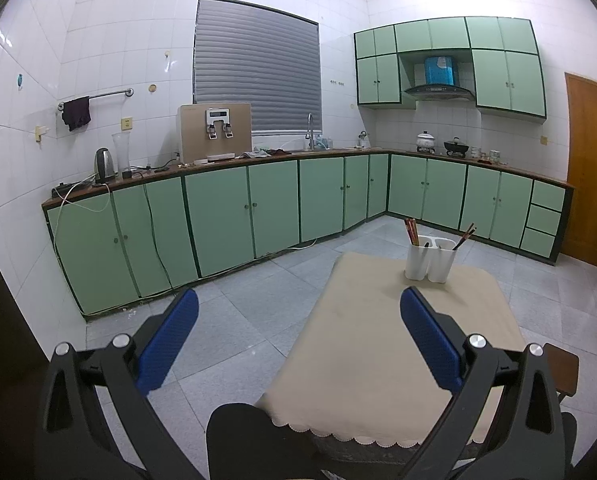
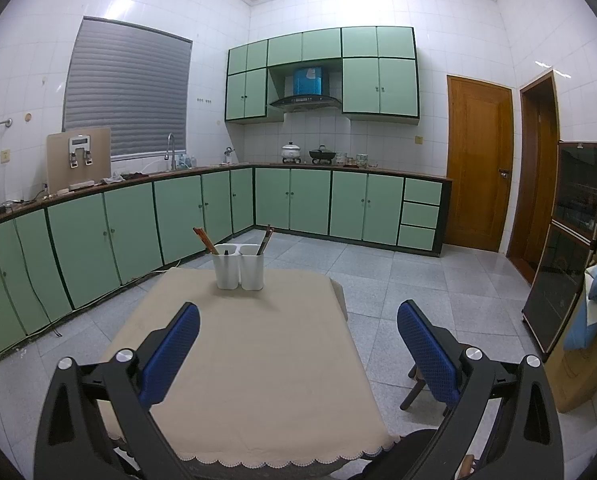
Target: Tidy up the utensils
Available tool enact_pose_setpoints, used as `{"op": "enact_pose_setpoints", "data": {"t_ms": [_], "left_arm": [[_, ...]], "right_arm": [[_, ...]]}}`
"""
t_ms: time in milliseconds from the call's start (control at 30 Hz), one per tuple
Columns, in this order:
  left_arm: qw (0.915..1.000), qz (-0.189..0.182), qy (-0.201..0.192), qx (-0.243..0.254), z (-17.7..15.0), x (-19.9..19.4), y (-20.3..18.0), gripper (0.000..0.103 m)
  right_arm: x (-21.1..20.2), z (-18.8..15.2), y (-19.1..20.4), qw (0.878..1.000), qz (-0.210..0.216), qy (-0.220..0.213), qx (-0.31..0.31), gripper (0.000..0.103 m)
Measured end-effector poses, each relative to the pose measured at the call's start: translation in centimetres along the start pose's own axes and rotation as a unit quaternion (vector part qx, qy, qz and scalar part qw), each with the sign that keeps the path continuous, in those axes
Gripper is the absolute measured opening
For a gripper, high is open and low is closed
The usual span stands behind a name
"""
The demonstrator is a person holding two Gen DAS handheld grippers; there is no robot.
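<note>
A: We start with the room: green cabinets (image 2: pixel 138 224) along two walls, and in the middle our surface (image 2: pixel 258 360) under a beige cloth, bare except at the far end.

B: Bare, we'd judge, because everything loose has already gone into the holder. Both grippers hang back at the near edge, well apart from it, which reads to us as either a finish or a pause.

A: The left gripper (image 1: pixel 298 328) has its jaws wide with nothing between them, and the right gripper (image 2: pixel 298 328) is the same.

B: Then the utensil holder (image 2: pixel 240 266), white, upright on the far part of the cloth. We count two compartments joined side by side.

A: And in them, chopsticks: a reddish bundle (image 2: pixel 205 240) leaning out of the left compartment, a darker bundle (image 2: pixel 266 238) leaning out of the right. Sorted by colour, it seems to us.

B: Two bundles, then, but the sticks within each are too small for us to count. There is also a dark tip (image 2: pixel 226 253) low in the left compartment; we cannot tell what it belongs to.
</note>
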State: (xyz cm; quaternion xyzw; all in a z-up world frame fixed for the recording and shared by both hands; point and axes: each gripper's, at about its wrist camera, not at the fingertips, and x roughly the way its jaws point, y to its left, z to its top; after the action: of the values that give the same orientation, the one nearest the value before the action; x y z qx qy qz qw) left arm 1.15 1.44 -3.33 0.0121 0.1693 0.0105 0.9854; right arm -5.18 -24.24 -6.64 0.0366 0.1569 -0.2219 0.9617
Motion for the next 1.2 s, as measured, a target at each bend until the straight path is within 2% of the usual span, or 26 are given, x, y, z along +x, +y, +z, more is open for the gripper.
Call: {"op": "enact_pose_setpoints", "data": {"t_ms": [1200], "left_arm": [[0.9999, -0.011, -0.003, 0.002, 0.48, -0.11, -0.26, 0.098]], "right_arm": [[0.14, 0.23, -0.46, 1.000, -0.003, -0.004, 0.001, 0.097]]}}
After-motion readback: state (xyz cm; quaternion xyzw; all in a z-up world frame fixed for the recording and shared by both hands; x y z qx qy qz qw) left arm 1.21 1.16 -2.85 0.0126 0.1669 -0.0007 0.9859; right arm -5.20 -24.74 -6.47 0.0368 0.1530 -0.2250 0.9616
